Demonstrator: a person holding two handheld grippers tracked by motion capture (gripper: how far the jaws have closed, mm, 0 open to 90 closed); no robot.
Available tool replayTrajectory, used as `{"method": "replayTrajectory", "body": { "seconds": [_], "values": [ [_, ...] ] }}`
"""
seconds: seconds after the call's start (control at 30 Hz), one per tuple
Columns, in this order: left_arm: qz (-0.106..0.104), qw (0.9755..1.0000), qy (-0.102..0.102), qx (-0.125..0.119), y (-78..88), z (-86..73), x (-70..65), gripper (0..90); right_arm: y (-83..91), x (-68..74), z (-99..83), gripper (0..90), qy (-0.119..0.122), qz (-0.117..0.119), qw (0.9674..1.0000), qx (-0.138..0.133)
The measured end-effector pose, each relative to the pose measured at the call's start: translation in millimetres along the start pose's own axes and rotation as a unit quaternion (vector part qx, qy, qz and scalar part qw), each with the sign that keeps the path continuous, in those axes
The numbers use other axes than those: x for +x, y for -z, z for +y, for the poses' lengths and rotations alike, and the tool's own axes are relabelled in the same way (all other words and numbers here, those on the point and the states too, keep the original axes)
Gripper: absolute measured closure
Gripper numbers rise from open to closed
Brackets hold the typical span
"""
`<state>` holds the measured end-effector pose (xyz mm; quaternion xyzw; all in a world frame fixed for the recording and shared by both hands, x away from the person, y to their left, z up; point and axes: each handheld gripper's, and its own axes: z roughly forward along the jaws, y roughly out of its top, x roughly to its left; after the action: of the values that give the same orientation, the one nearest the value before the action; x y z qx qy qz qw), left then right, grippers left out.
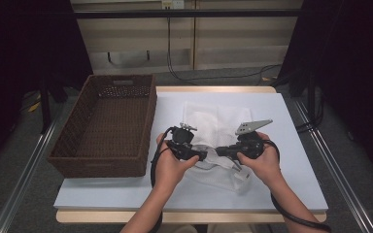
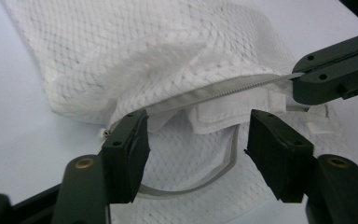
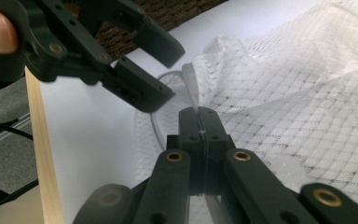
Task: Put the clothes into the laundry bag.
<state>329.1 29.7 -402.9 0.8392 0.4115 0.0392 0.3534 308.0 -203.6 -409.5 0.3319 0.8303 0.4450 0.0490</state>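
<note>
Two claws meet over a white mesh laundry bag (image 1: pixel 209 124) lying on the pale tabletop (image 1: pixel 291 160). At the far left a brown wicker basket (image 1: pixel 108 125) sits on the tabletop's edge, apart from the bag. The left claw (image 2: pixel 196 156) stands partly spread, its pads on either side of the bag's gaping zipper opening (image 2: pixel 214 95) without touching it. The right claw (image 3: pixel 199 122) is clamped tight on the bag's zipper edge.
</note>
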Motion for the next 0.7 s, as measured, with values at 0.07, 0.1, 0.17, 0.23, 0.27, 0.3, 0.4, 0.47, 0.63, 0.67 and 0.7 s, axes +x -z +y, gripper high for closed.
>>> {"method": "replayTrajectory", "body": {
  "seconds": [0.07,0.1,0.17,0.23,0.27,0.3,0.4,0.47,0.63,0.67,0.7],
  "values": [
    [0.007,1.0000,-0.006,-0.001,1.5,1.8,1.7,35.8,0.3,0.4,0.0,90.0,-0.001,0.000,1.0000,0.000],
    [0.005,1.0000,-0.007,-0.005,1.2,2.7,2.3,34.3,0.0,0.5,0.0,90.0,0.000,0.000,1.0000,0.000],
    [0.020,0.9995,-0.024,0.000,-0.9,5.3,3.1,30.5,-0.7,0.8,0.1,90.0,0.000,0.002,1.0000,-0.001],
    [0.015,0.9996,-0.024,0.002,-4.8,6.9,3.4,28.4,-0.8,1.2,0.7,90.0,-0.002,0.003,1.0000,-0.003],
    [0.010,0.9997,-0.023,0.003,-7.2,7.8,3.0,27.6,-0.6,1.3,1.3,90.0,-0.002,0.003,1.0000,-0.006],
    [0.009,0.9996,-0.027,0.006,-8.0,8.3,3.5,27.0,-0.4,1.7,2.0,90.0,-0.001,0.003,1.0000,-0.006],
    [0.003,0.9997,-0.021,0.007,-10.8,7.3,2.1,27.4,-0.4,2.2,2.6,90.0,-0.002,0.005,0.9999,-0.009],
    [-0.006,0.9998,-0.018,0.007,-10.3,5.2,1.2,29.2,-0.8,2.5,2.7,90.0,0.000,0.005,1.0000,-0.008],
    [-0.008,0.9994,-0.004,0.034,-7.3,-2.1,-3.1,38.2,-1.8,3.1,2.5,90.0,0.000,0.004,1.0000,-0.006],
    [-0.019,0.9989,0.006,0.042,-8.0,-3.4,-3.2,42.3,-2.0,3.4,2.6,90.0,0.000,0.004,1.0000,-0.006],
    [-0.020,0.9986,0.010,0.047,-8.7,-4.3,-2.9,46.4,-2.2,3.2,2.7,90.0,0.000,0.006,1.0000,-0.006]
  ]
}}
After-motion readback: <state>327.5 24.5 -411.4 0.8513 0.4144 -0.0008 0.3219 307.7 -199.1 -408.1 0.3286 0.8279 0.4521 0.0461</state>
